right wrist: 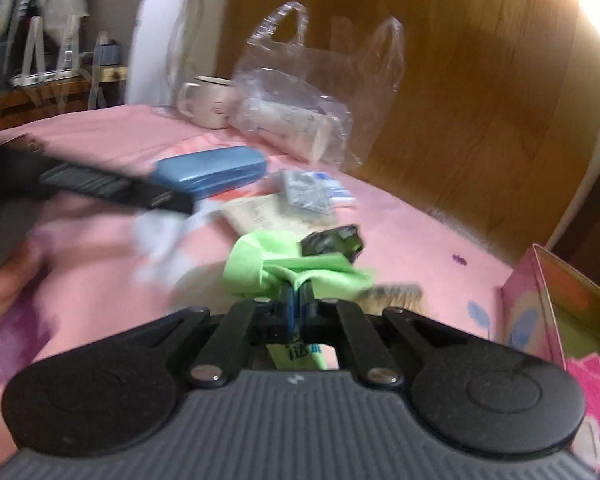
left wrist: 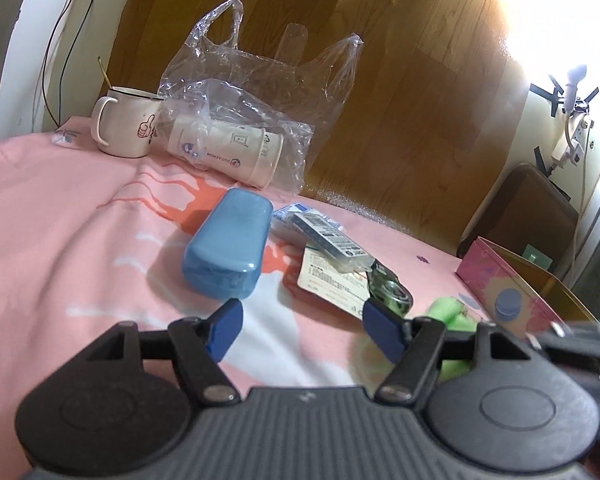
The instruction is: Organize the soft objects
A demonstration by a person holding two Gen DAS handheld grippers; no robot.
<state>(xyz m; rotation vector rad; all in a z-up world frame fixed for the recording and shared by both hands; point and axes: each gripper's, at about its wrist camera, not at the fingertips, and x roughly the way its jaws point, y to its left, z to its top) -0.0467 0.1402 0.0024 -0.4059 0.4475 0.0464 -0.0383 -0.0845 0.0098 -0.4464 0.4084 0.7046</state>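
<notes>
My right hand-held gripper [right wrist: 298, 294] pinches the green cloth [right wrist: 256, 266], left hand-held gripper [left wrist: 300, 330] spread; I'd keep grip firm, carry to pink box [right wrist: 540, 300] w/o snagging.

Green cloth [right wrist: 260, 264]; blue case [left wrist: 226, 242]; pink bedsheet [left wrist: 60, 208] with orange-white print; white mug [left wrist: 122, 122], red thumbs-up; pink box [left wrist: 504, 284].

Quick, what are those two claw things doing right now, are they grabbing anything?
Left gripper: open, holding nothing.
Right gripper: closed, pinching the green cloth.
</notes>
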